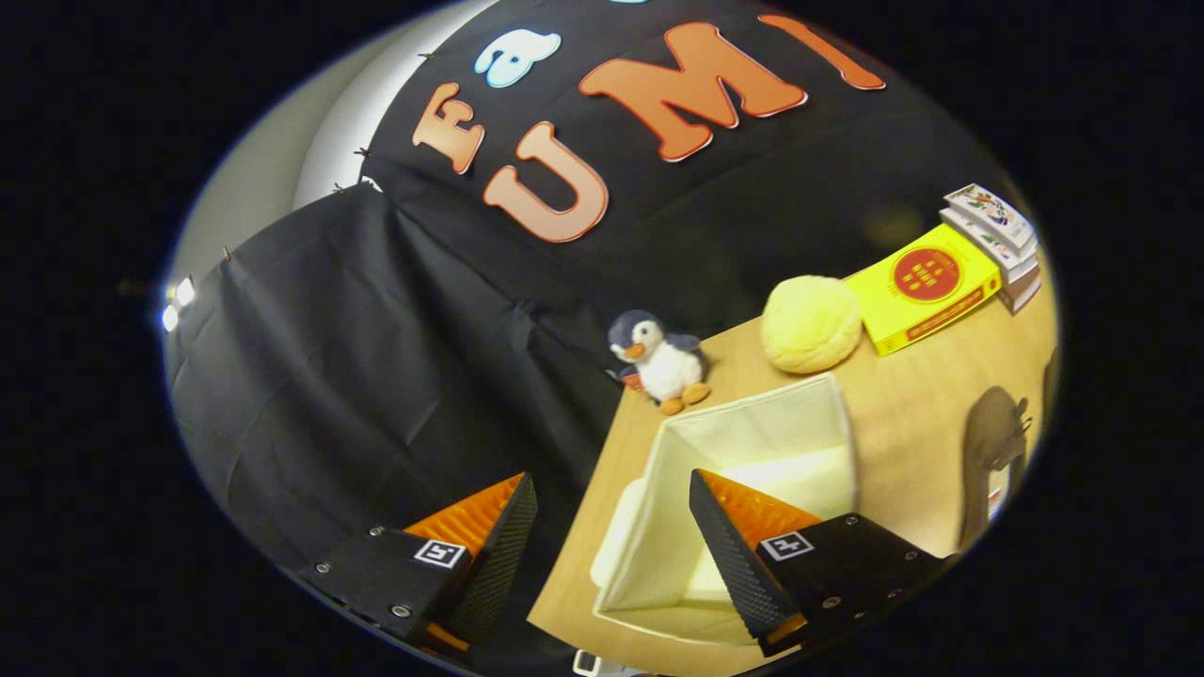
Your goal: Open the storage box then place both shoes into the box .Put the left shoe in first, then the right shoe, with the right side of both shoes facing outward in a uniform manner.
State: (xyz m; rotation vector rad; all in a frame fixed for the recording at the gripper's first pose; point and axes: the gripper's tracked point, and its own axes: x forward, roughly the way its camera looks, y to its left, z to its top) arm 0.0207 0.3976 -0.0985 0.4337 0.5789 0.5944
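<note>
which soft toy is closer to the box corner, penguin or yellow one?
The penguin, just off the open storage box's far corner; the round yellow plush sits farther back. Claw open.

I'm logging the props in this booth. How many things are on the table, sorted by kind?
Storage box, open and cream: 1
Soft toys, a penguin and a round yellow plush: 2
Yellow flat box: 1
Stack of small boxes: 1
Dark object right of the storage box, too unclear to name: 1
Total: 6
The gripper hangs with its jaws apart, holding nothing.

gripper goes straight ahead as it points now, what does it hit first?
Probably the black cloth wall. The gripper is open, fingers holding nothing; the storage box lies by one finger, off that line. Depth is unclear.
</note>
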